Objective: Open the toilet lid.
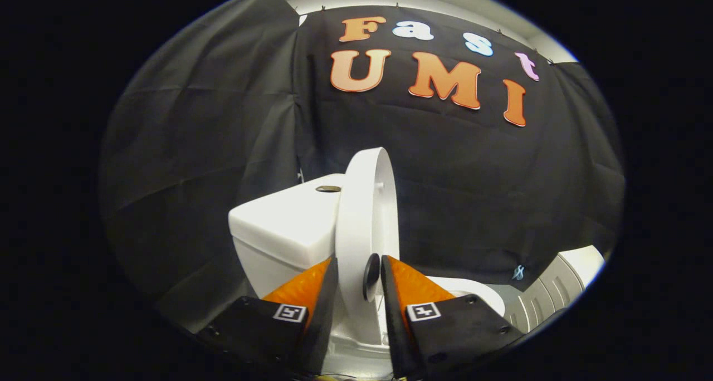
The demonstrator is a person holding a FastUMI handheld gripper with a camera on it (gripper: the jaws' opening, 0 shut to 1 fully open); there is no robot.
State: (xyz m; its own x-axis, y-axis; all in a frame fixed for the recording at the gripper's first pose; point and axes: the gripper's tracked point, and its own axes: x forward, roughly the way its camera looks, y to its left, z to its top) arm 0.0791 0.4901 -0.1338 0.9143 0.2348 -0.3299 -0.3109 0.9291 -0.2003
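The gripper [359, 275] fingers clamp the rim of the white oval plastic toilet lid [365, 214], raised nearly upright beside the white ceramic tank [284, 225]. Lifting looks almost finished; next, tip it back and release.

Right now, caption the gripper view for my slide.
Gripper jaws clamp the raised toilet lid, upright beside the tank.

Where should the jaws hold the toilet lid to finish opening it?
Stay on the free front edge of the lid, coming edge-on with one finger on each face. The gripper straddles that thin rim now; the lid stands nearly upright beside the tank.
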